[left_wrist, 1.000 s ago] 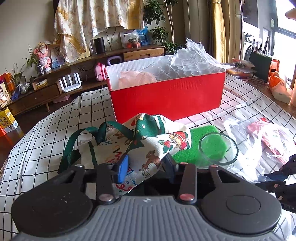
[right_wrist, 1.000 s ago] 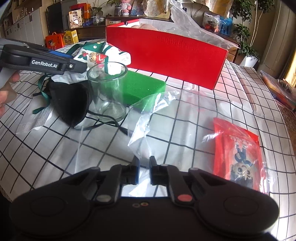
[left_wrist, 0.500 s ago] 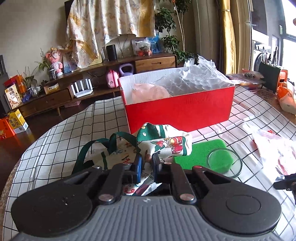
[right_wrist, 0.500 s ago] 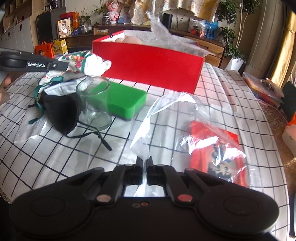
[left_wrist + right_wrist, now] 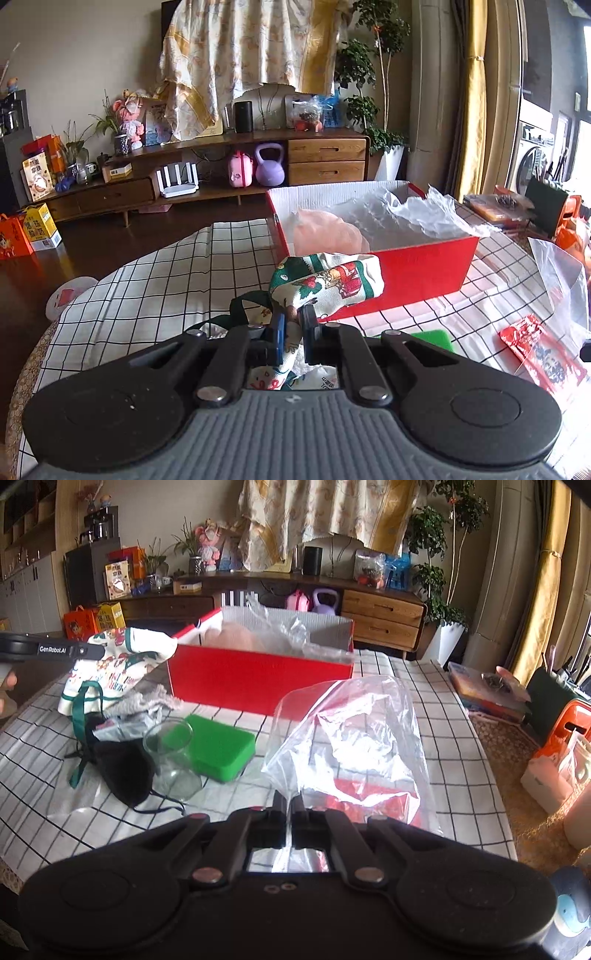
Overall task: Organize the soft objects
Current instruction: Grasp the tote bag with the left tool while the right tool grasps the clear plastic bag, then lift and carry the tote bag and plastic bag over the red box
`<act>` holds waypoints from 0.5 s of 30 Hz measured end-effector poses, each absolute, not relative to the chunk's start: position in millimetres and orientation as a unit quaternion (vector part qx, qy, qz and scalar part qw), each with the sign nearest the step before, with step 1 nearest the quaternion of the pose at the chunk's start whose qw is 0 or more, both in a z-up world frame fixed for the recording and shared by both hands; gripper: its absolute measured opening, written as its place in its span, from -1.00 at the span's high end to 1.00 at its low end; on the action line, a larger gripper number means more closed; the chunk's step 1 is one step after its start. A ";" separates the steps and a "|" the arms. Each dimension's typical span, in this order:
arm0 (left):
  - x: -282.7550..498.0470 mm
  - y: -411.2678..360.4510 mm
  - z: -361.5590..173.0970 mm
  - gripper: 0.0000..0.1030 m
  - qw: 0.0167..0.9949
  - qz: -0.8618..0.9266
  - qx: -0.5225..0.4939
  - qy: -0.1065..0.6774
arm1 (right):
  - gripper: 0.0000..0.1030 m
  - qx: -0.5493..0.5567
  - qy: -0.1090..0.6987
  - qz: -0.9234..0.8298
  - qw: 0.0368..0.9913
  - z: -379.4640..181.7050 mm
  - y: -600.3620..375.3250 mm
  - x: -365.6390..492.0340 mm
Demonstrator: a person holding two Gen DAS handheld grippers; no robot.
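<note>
We clamp our left gripper (image 5: 293, 324) on the printed cloth bag (image 5: 325, 282), lifted just in front of the red box (image 5: 406, 266). Our right gripper (image 5: 289, 804) pinches the clear plastic bag (image 5: 351, 738), raised above the checked table (image 5: 424, 701) near the green sponge (image 5: 218, 747).

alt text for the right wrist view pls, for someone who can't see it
The right gripper pinches a clear plastic bag above a checked tablecloth. Beyond it stands an open red box; to the left lie a green sponge, a glass and a black mask.
</note>
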State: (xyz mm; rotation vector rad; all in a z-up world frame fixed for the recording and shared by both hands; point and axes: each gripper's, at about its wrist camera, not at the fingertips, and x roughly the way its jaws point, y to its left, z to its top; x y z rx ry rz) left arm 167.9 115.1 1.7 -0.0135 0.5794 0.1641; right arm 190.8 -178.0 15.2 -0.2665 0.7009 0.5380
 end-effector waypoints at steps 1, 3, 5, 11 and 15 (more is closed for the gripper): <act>167.2 116.7 5.3 0.83 0.955 0.083 -0.011 0.286 | 0.98 -0.125 0.337 0.263 0.896 19.3 -179.0 191.5; 165.9 120.2 13.1 0.83 0.954 0.085 -0.018 0.286 | 0.98 -0.115 0.334 0.271 0.896 28.7 -180.8 193.1; 164.0 121.6 18.4 0.83 0.954 0.085 -0.024 0.288 | 0.98 -0.109 0.329 0.276 0.897 37.2 -181.6 194.3; 159.3 121.2 39.5 0.83 0.955 0.083 -0.031 0.284 | 0.98 -0.099 0.316 0.292 0.897 59.5 -179.1 201.1; 158.6 119.3 53.7 0.83 0.957 0.072 -0.043 0.278 | 0.98 -0.095 0.305 0.304 0.898 72.7 -174.5 205.2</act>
